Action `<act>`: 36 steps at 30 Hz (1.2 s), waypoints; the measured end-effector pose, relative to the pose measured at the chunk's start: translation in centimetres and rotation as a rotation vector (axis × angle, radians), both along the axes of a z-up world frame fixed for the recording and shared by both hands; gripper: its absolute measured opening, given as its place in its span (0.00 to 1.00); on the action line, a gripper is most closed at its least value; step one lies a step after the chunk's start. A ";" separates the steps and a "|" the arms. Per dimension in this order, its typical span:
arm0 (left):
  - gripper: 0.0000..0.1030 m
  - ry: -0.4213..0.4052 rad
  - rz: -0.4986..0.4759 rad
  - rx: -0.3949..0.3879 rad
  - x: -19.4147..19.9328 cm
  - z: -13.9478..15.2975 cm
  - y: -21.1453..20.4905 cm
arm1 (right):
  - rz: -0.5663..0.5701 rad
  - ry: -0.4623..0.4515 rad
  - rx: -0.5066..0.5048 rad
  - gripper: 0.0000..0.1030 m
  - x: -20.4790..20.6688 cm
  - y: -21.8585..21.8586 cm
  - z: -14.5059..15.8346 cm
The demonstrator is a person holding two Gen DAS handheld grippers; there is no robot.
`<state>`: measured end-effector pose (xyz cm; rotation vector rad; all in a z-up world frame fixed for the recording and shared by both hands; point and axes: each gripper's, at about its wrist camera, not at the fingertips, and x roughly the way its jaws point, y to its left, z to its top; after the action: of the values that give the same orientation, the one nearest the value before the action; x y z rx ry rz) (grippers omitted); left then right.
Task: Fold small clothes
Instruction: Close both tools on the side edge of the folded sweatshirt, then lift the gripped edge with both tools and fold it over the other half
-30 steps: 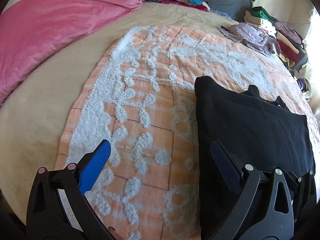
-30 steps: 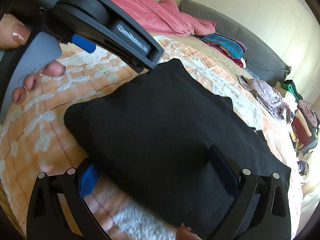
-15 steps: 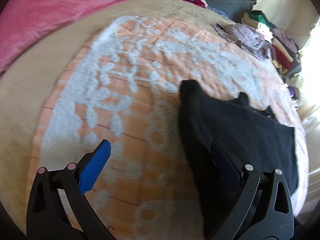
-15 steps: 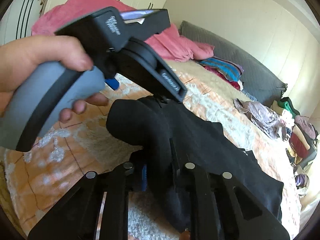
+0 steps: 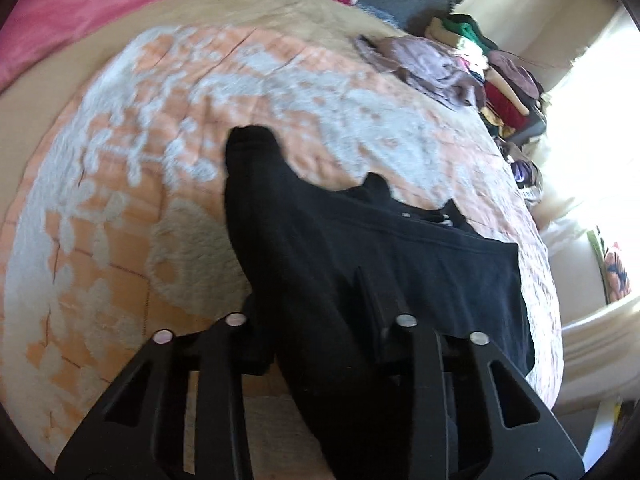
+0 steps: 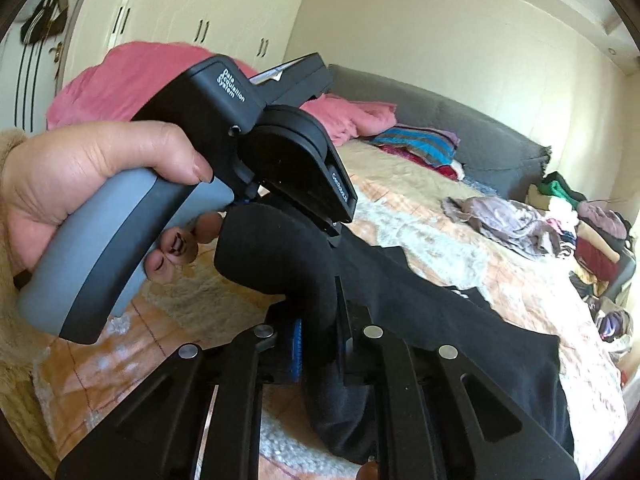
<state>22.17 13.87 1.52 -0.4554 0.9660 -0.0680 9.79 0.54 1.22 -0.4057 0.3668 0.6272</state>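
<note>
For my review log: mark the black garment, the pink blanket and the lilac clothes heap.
black garment [image 5: 420,264]: left wrist view, flat middle.
pink blanket [image 5: 80,12]: left wrist view, upper surface.
lilac clothes heap [image 6: 504,220]: right wrist view, centre.

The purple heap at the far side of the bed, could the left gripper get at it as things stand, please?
Probably not yet: the left gripper is shut on the black garment, as is the right gripper. The purple heap lies uncovered across open bedspread, so only the grip hinders it.
</note>
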 end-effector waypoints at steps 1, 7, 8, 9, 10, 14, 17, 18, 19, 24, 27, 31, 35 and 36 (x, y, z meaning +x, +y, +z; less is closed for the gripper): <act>0.16 -0.007 -0.013 0.011 0.0 0.3 -0.5 | -0.008 -0.007 0.005 0.10 -0.2 -0.2 0.1; 0.16 -0.054 -0.053 0.091 0.2 3.0 -3.3 | -0.065 -0.014 0.077 0.09 -0.1 -3.1 1.4; 0.16 -0.058 -0.057 0.098 0.2 3.3 -3.5 | -0.072 -0.016 0.084 0.09 -0.1 -3.4 1.5; 0.16 -0.065 -0.061 0.108 0.2 3.7 -4.0 | -0.079 -0.018 0.092 0.09 -0.1 -3.8 1.7; 0.16 -0.070 -0.066 0.115 0.2 4.0 -4.4 | -0.088 -0.020 0.106 0.09 -0.1 -4.4 1.9; 0.16 -0.092 -0.082 0.135 0.2 5.3 -5.8 | -0.111 -0.032 0.133 0.08 -0.4 -5.8 2.4; 0.16 -0.104 -0.092 0.146 0.3 6.0 -6.9 | -0.131 -0.037 0.153 0.08 -0.5 -7.0 2.8; 0.16 -0.107 -0.097 0.152 0.3 6.3 -7.4 | -0.138 -0.039 0.160 0.08 -0.5 -7.4 2.9; 0.16 -0.111 -0.100 0.156 0.4 6.5 -7.8 | -0.147 -0.040 0.171 0.08 -0.5 -8.0 3.0; 0.16 -0.117 -0.123 0.173 0.7 7.3 -10.0 | -0.183 -0.043 0.201 0.08 -0.7 -9.7 3.2; 0.16 -0.120 -0.137 0.182 0.9 7.6 -11.3 | -0.205 -0.043 0.219 0.08 -0.7 -11.0 3.3; 0.16 -0.122 -0.158 0.193 1.2 7.7 -13.3 | -0.235 -0.042 0.234 0.08 -1.0 -12.7 3.1; 0.17 -0.116 -0.181 0.202 1.8 7.3 -15.2 | -0.268 -0.028 0.247 0.08 -0.9 -14.4 2.6; 0.17 -0.110 -0.188 0.203 2.0 7.0 -15.9 | -0.275 -0.024 0.249 0.08 -0.8 -14.7 2.4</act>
<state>24.20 -1.98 8.50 -0.1717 0.8944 -0.1618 8.96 -14.18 3.65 -0.1204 0.3104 0.3921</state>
